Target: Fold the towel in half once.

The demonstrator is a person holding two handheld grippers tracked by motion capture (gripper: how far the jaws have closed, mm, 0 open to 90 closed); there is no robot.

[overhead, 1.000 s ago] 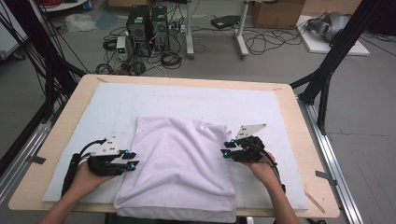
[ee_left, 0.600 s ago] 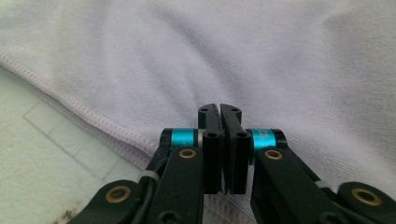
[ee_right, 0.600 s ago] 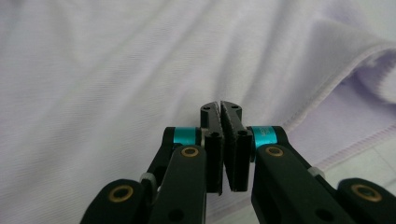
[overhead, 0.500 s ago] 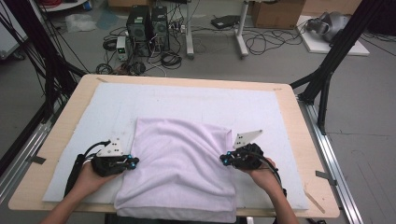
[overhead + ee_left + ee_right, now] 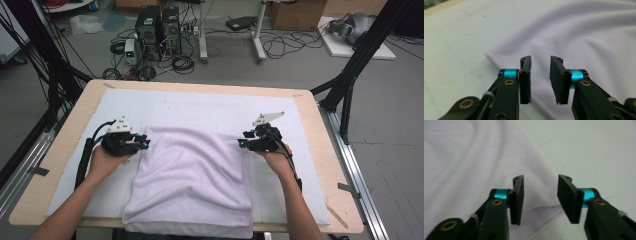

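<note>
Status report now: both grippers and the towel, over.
Left gripper open at the towel's left edge. Right gripper open at its right edge. Towel folded, flat on the white mat. Nothing in the way.

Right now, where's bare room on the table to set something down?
Free: the white mat between the folded towel's far edge and the table's far rim; narrower strips outside the left tongs and right tongs. Crowded: the towel's two sides, where both tongs sit.
</note>
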